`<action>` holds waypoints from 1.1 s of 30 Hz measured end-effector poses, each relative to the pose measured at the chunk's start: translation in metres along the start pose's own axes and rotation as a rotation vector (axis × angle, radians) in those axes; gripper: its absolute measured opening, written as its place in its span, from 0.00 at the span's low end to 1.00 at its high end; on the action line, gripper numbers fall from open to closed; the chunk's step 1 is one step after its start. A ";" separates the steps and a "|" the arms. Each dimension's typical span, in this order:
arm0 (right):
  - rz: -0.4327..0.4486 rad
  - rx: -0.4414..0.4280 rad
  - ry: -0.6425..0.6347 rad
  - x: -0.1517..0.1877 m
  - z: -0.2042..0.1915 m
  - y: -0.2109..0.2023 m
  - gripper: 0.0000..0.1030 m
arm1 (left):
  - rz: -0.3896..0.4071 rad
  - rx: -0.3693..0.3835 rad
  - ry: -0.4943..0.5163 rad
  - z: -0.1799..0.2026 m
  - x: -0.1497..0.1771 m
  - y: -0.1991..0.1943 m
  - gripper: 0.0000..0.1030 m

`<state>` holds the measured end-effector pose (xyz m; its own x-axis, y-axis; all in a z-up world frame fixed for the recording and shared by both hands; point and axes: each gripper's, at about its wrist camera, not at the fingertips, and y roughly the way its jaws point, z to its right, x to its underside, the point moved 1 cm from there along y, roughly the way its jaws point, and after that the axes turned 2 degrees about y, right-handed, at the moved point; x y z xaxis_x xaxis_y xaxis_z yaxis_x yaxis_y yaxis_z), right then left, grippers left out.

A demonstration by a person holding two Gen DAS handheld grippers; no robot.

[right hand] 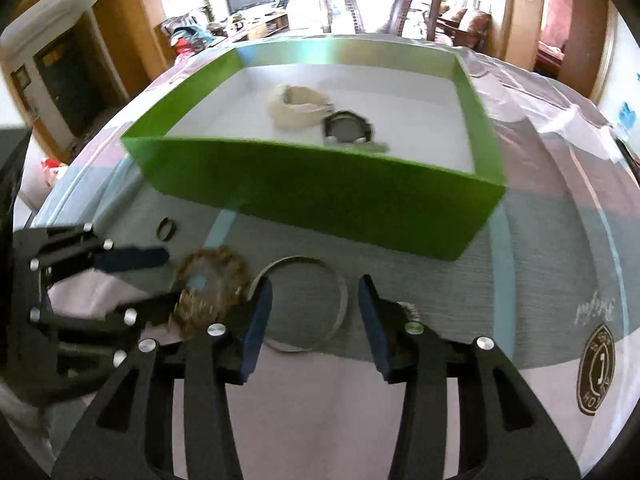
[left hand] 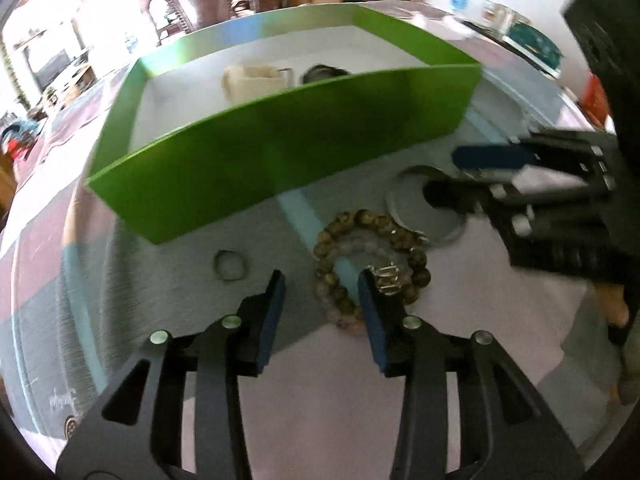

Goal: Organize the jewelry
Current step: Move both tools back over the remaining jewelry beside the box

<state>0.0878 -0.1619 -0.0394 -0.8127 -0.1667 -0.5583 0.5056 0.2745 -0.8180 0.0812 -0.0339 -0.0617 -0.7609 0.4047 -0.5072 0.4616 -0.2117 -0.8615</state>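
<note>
Both grippers are seen low over the cloth-covered surface [right hand: 540, 240], and both are spread wide with nothing held. The left gripper [left hand: 321, 292] is parked at the beaded bracelets [left hand: 370, 258]: the brown beads lie between and just ahead of its fingers [left hand: 276, 300], and a small metal charm sits right at the tip of its right-hand finger; whether that finger is touching the beads cannot be told. A small dark ring [left hand: 230, 266] is spotted just ahead and to the left of the same fingers, lying flat and apart from the bracelets. The right gripper [right hand: 316, 304] is set over the thin silver bangle [right hand: 304, 304], whose hoop lies flat between and slightly ahead of its open fingers [right hand: 258, 320]; no contact can be made out. From that side the bead pile is seen just beyond its left finger, blurred, with the left gripper's tips around it. Straight ahead of both pairs of fingers the open green box [right hand: 320, 188] is standing, white inside, and two pieces are already lying in it: a cream fabric band [right hand: 298, 106] and, touching it, a dark round watch-like piece [right hand: 348, 126].
</note>
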 end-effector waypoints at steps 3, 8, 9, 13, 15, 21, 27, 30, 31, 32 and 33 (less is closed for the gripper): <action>0.010 0.023 0.035 -0.003 0.012 -0.006 0.44 | 0.003 -0.004 -0.020 -0.005 0.000 0.000 0.43; -0.002 0.108 0.072 -0.004 0.032 -0.005 0.44 | 0.044 -0.021 -0.084 -0.023 -0.003 -0.008 0.43; -0.008 0.121 0.077 -0.004 0.035 -0.004 0.44 | 0.051 -0.032 -0.093 -0.026 -0.005 -0.009 0.43; -0.029 0.151 0.121 -0.002 0.051 -0.002 0.44 | 0.064 -0.036 -0.114 -0.030 -0.006 -0.012 0.48; -0.028 0.152 0.121 -0.002 0.053 -0.003 0.44 | 0.065 -0.058 -0.118 -0.031 -0.007 -0.012 0.51; -0.052 0.158 0.016 0.003 0.035 -0.002 0.44 | 0.064 -0.098 -0.137 -0.038 -0.008 -0.012 0.55; -0.070 0.178 -0.043 0.009 0.023 0.005 0.44 | 0.057 -0.106 -0.132 -0.039 -0.005 -0.011 0.55; -0.076 0.182 -0.030 0.009 0.027 0.006 0.44 | 0.049 -0.106 -0.129 -0.038 -0.004 -0.008 0.55; -0.078 0.179 -0.025 0.009 0.028 0.006 0.44 | 0.046 -0.106 -0.129 -0.038 -0.004 -0.007 0.55; -0.079 0.178 -0.023 0.009 0.028 0.006 0.44 | 0.043 -0.106 -0.128 -0.038 -0.004 -0.006 0.54; -0.080 0.178 -0.024 0.009 0.029 0.006 0.44 | 0.039 -0.105 -0.127 -0.038 -0.004 -0.005 0.52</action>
<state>0.0919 -0.1887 -0.0532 -0.8463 -0.2046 -0.4919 0.4846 0.0878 -0.8703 0.0992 -0.0010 -0.0547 -0.7901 0.2806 -0.5451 0.5319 -0.1282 -0.8370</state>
